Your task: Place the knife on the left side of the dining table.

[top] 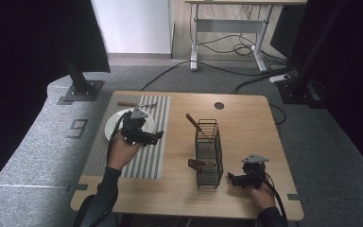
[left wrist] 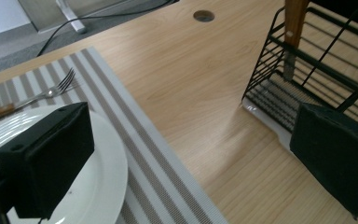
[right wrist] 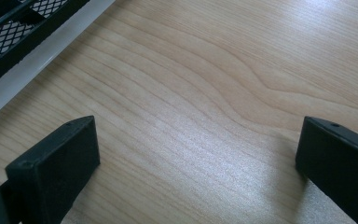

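Table: a light wooden table [top: 246, 113] filled the middle of the high view, with a round hole [top: 219, 105] near its far edge, right of centre.
Placemat: a grey and white striped placemat [top: 151, 156] lay on the left part of the table.
Plate: a white plate [top: 113, 124] sat on the placemat toward the left of the high view; in the left gripper view it filled the lower left corner [left wrist: 102, 186].
Fork: a fork with a wooden handle [top: 134, 104] lay across the top of the placemat, just beyond the plate; the left gripper view showed its tines at upper left [left wrist: 63, 83].
Rack: a black wire rack [top: 208, 152] stood at the centre of the table, right of the placemat; it showed at the upper right of the left gripper view [left wrist: 284, 88] and at the upper left corner of the right gripper view [right wrist: 14, 32].
Utensils in rack: one wooden-handled utensil [top: 196, 125] leaned out of the rack's far end toward upper left; another wooden handle [top: 196, 163] stuck out of its near left side.
Left gripper: the left gripper [top: 158, 136] was held over the plate's right edge, its jaws wide apart and empty, pointing toward the rack.
Right gripper: the right gripper [top: 230, 178] was low at the lower right of the high view, just right of the rack's near end, its jaws spread wide over bare wood and holding nothing.
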`<state>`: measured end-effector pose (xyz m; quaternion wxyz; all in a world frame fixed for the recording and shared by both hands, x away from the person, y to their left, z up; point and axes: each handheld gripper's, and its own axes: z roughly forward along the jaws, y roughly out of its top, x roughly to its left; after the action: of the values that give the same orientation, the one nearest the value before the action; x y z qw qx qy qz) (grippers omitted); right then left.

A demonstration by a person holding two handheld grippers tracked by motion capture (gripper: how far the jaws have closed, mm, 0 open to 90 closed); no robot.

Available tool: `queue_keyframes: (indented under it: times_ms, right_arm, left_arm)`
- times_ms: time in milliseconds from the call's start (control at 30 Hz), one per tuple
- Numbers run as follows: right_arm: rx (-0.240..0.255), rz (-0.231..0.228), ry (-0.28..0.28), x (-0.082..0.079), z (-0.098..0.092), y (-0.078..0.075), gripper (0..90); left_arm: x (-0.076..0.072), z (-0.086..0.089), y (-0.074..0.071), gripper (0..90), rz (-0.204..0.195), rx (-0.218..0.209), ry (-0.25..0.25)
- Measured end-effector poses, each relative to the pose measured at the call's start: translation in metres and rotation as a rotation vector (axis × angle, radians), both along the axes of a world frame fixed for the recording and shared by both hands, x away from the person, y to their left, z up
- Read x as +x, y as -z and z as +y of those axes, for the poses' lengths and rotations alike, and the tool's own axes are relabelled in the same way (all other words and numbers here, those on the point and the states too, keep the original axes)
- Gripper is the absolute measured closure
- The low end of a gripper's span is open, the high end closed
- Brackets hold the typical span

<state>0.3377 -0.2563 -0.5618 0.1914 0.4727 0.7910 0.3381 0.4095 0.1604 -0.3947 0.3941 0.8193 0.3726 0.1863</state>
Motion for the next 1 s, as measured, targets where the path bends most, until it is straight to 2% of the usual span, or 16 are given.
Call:
queue_keyframes:
  times_ms: [133, 267, 433, 600, 733, 900, 1000]
  right_arm:
    - [0.001, 0.001, 0.001, 0.000, 0.000, 0.000, 0.0]
    - [0.000, 0.002, 0.001, 0.000, 0.000, 0.000, 0.0]
    - [0.000, 0.003, 0.001, 0.000, 0.000, 0.000, 0.0]
    - [0.000, 0.003, 0.001, 0.000, 0.000, 0.000, 0.0]
    - [-0.001, 0.002, 0.000, 0.000, 0.000, 0.000, 0.0]
    - [-0.001, 0.002, 0.000, 0.000, 0.000, 0.000, 0.0]
    - [-0.001, 0.002, 0.000, 0.000, 0.000, 0.000, 0.0]
  left_arm:
    - [0.004, -0.013, -0.005, 0.0, 0.001, 0.010, 0.020]
    - [0.008, -0.023, -0.010, 0.0, 0.014, -0.026, 0.020]
    - [0.012, -0.034, -0.013, 0.5, 0.035, -0.046, 0.007]
    - [0.018, -0.045, -0.013, 1.5, 0.070, -0.076, -0.011]
    - [0.021, -0.054, -0.011, 4.6, 0.091, -0.090, -0.023]
    - [0.025, -0.064, -0.012, 14.3, 0.121, -0.144, -0.027]
    - [0.027, -0.072, -0.013, 15.9, 0.136, -0.152, -0.022]
